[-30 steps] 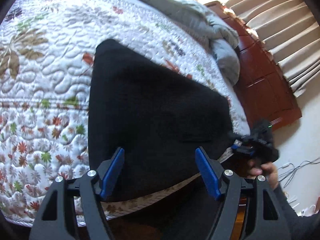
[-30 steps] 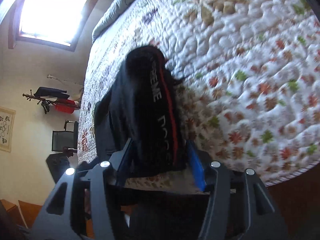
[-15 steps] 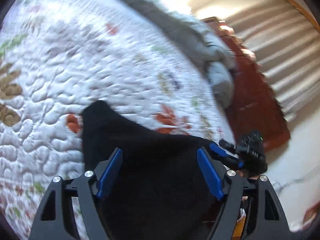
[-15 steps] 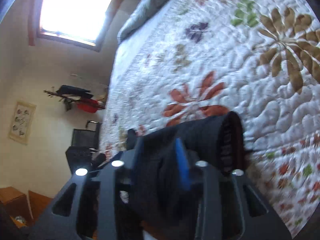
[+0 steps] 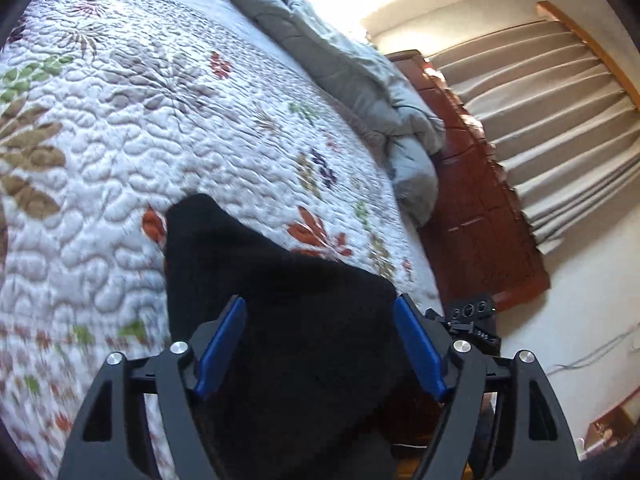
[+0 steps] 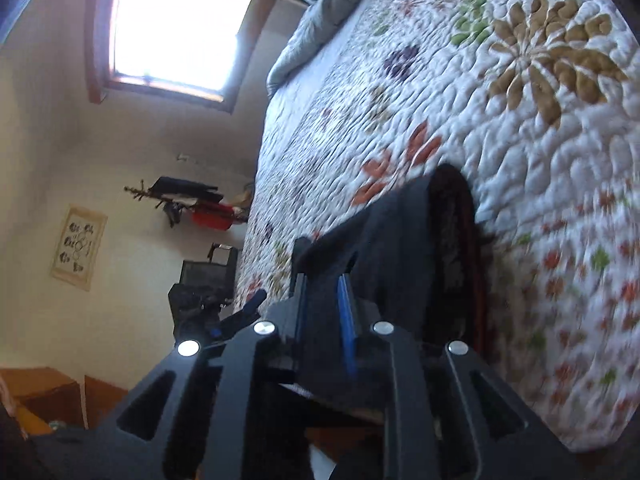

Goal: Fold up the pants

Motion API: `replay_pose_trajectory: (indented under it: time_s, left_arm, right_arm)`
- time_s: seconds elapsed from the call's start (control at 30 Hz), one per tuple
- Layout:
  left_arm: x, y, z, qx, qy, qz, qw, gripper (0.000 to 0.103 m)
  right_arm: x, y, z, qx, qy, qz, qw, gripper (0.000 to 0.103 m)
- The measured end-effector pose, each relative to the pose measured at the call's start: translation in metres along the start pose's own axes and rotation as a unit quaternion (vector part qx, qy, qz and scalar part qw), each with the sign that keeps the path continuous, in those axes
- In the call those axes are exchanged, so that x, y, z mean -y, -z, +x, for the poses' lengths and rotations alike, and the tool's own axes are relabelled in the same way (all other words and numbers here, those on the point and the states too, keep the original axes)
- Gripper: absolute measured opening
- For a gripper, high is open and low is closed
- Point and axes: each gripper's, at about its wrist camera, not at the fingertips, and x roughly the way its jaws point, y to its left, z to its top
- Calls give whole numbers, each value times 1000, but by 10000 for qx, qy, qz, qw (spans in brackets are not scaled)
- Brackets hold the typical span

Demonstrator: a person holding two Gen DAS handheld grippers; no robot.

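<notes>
The black pants [image 5: 280, 300] lie folded on the floral quilt [image 5: 120, 120] near the bed's near edge. My left gripper [image 5: 320, 344] is open, its blue pads either side of the black cloth without pinching it. In the right wrist view the pants [image 6: 416, 248] show a dark red stripe along the waistband. My right gripper [image 6: 324, 300] is shut on a fold of the pants and holds it lifted off the quilt. The right gripper's body also shows in the left wrist view [image 5: 472, 320], at the pants' right corner.
A grey duvet [image 5: 360, 80] is bunched at the head of the bed. A wooden headboard [image 5: 480, 220] and curtains [image 5: 560, 120] stand beyond. A window [image 6: 172, 32], a coat rack [image 6: 184, 200] and a chair [image 6: 204, 280] are by the far wall.
My right gripper has closed on the pants' edge and pulled it up and over toward the bed's middle. My left gripper moved forward over the cloth and stayed open.
</notes>
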Motion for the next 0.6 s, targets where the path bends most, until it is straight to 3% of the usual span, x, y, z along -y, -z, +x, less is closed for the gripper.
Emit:
replay_pose_trajectory:
  time_s: [0.13,0.2,0.33,0.47,0.53,0.6]
  left_arm:
    - [-2,36,-2,-252,185,-104,9995,79]
    - [-14,47,9,-503,66,-265,9984,78]
    - [-31,56,18,-666,62,-413,9969,76]
    - [-28,55,3,-645,44,-411,9971,77]
    - [-28,55,-8,-594,41,-375,9975,79]
    - [-29,51,-20,-532,-21,-353,9980,85]
  right_arm:
    - [5,40,10,-408,344,-58,9986,20]
    - [23,46,14,-471,686,115,9965,1]
    - [43,51,7,-497,871,311,9945,0]
    - [28,51,-7,-399,1077,211,9932,0]
    - [25,48,-21,-269,1172,233,9925,12]
    - [19,43,-34,-169,1206,242,9923,46]
